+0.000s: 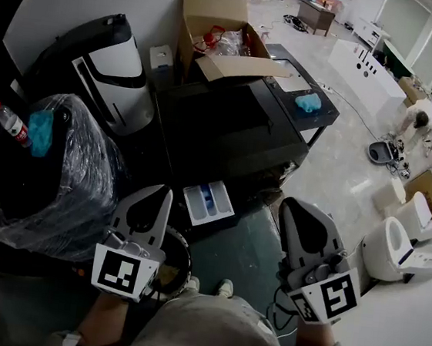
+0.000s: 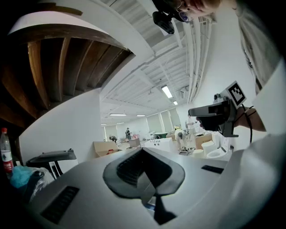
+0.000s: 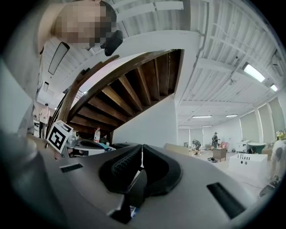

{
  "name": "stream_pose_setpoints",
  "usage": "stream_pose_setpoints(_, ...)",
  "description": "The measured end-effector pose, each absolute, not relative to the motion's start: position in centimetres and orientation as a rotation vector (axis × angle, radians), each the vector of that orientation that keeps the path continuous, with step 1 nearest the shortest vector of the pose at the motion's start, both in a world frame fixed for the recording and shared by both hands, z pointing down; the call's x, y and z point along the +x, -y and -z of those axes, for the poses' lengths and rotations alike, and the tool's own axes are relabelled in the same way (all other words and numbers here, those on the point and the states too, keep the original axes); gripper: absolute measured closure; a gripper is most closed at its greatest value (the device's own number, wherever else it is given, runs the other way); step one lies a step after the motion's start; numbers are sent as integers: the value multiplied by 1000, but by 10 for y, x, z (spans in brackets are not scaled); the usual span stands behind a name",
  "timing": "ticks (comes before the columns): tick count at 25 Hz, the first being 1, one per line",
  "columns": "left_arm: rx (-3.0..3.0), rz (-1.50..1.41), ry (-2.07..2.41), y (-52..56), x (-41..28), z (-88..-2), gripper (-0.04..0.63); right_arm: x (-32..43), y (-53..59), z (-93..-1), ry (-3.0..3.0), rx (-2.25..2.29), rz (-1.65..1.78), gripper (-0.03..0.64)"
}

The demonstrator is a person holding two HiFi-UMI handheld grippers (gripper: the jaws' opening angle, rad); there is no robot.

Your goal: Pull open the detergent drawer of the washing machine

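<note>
In the head view the black washing machine [image 1: 222,122] stands in front of me. Its white detergent drawer [image 1: 207,204] sticks out of the front, pulled open, with a blue insert showing inside. My left gripper [image 1: 151,194] hovers just left of the drawer, and my right gripper [image 1: 296,207] just right of it; neither touches it. Both point level. In the left gripper view the left gripper [image 2: 144,151] has its pads together with nothing between them. The right gripper [image 3: 142,147] looks the same in its own view, shut and empty.
A plastic-wrapped bundle [image 1: 61,174] with a bottle [image 1: 12,123] beside it sits at the left. A black-and-white appliance [image 1: 111,71] and an open cardboard box [image 1: 216,33] stand behind. A blue cloth [image 1: 309,101] lies on the machine's top. White toilets [image 1: 398,243] stand at the right.
</note>
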State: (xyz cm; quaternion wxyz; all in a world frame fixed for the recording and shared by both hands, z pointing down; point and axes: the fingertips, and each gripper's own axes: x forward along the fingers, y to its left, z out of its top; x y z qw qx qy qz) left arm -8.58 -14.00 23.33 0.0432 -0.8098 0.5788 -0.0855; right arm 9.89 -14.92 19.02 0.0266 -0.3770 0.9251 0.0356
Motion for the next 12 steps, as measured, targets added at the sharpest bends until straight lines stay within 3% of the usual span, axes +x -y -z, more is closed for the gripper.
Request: stream_pose_setpoints(12, -2477, 274, -1760, 142, -77, -232, 578, 103, 159, -197, -2903, -1180, -102, 581)
